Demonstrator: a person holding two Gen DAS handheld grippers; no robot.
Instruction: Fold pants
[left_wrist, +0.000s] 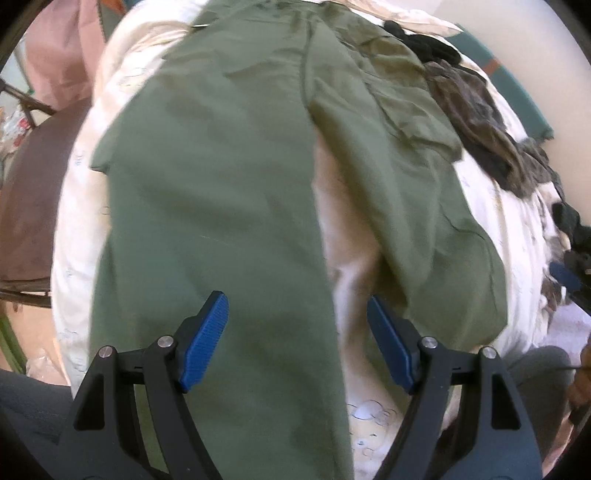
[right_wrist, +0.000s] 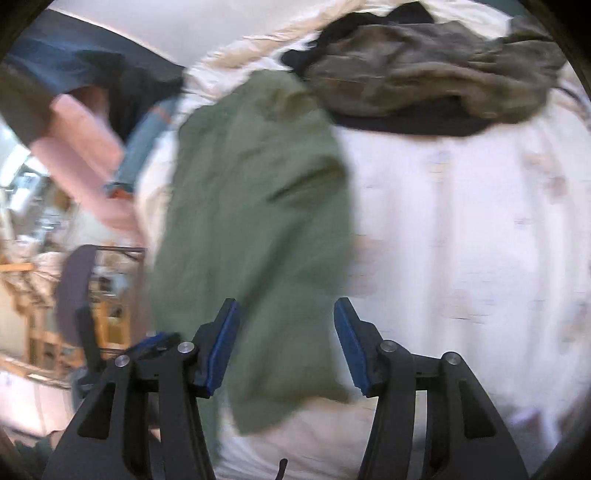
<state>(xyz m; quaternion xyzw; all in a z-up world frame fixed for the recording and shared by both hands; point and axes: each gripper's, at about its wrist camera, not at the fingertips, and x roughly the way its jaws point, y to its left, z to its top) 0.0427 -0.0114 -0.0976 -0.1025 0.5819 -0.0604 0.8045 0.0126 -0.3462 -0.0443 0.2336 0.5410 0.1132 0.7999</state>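
**Green pants lie flat on the bed, both grippers let go**

The soft green cloth pants (left_wrist: 221, 184) lie spread out on a bed with a white printed sheet (left_wrist: 517, 258). The two legs point toward the near side. A strip of white sheet shows between them.

The left hand-held gripper (left_wrist: 297, 339) hangs over the near end of the pants. Its blue pads (left_wrist: 205, 341) stand wide apart. One pad is over the left leg and the other is over the right leg. Nothing is pinched between them, so this gripper is let go.

The right hand-held gripper (right_wrist: 286, 345) is over the near end of one green leg. Its blue pads (right_wrist: 221, 350) are apart too. The cloth lies under the gap, but the pads do not squeeze it. This view is blurry.

A pile of dark grey and black clothes (right_wrist: 424, 74) sits on the far right part of the bed. It touches the far end of the pants. A pink cloth (right_wrist: 81, 147) is off to the far left, past the edge of the bed.
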